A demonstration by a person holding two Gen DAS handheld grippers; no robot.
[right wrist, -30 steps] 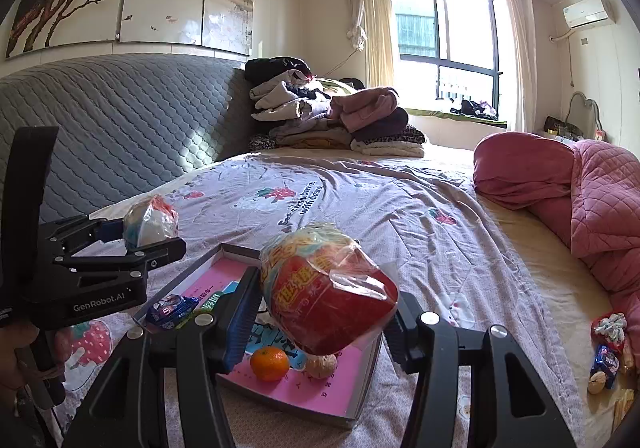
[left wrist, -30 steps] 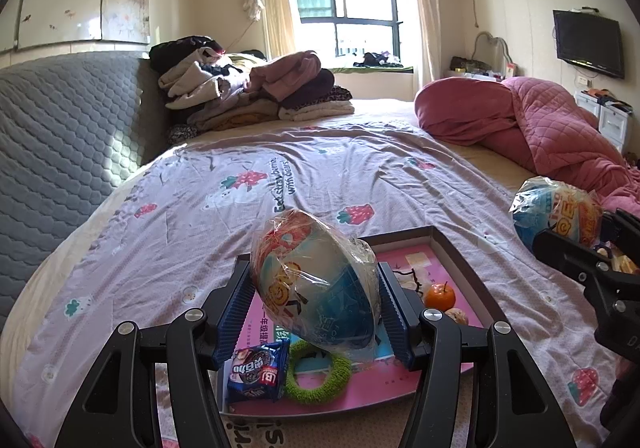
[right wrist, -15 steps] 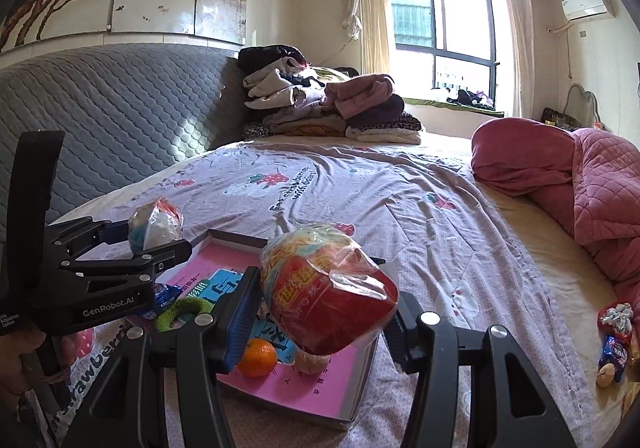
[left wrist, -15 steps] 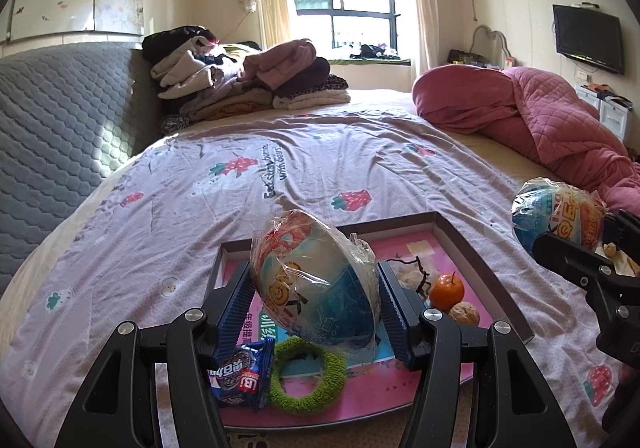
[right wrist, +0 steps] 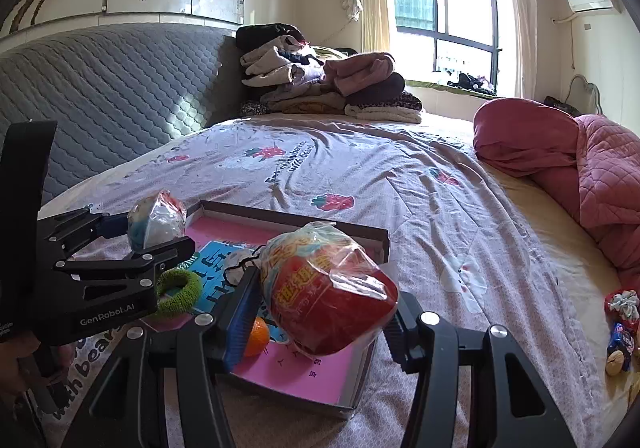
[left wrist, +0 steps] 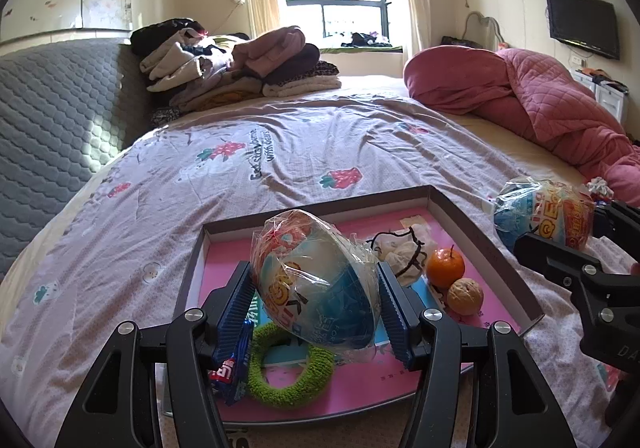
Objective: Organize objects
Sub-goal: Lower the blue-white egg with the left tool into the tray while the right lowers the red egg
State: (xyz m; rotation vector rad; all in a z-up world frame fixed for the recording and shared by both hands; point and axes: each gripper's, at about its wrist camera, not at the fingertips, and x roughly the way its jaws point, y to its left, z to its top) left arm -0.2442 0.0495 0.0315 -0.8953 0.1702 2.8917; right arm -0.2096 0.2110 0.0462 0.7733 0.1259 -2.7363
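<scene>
My left gripper [left wrist: 316,302] is shut on a plastic-wrapped blue and white toy egg [left wrist: 316,284], held above the near part of a pink-lined tray [left wrist: 484,244] on the bed. My right gripper [right wrist: 320,312] is shut on a plastic-wrapped red toy egg [right wrist: 332,308], held over the tray's right rim [right wrist: 382,244]. In the tray lie a green loop [left wrist: 288,380], a blue snack packet [left wrist: 232,368], an orange [left wrist: 445,268], a walnut [left wrist: 465,296] and a pale bundle with black cord [left wrist: 400,252]. The right gripper shows in the left wrist view [left wrist: 560,244]; the left gripper shows in the right wrist view [right wrist: 132,236].
The tray lies on a lilac strawberry-print sheet [left wrist: 280,151]. A grey quilted headboard [left wrist: 48,119] is at left, folded clothes [left wrist: 240,59] at the back, a pink quilt [left wrist: 560,107] at right. Small loose items [right wrist: 620,324] lie on the bed at far right.
Both grippers have moved forward over the tray with their eggs still held; the tray now sits closer and more fully under them.
</scene>
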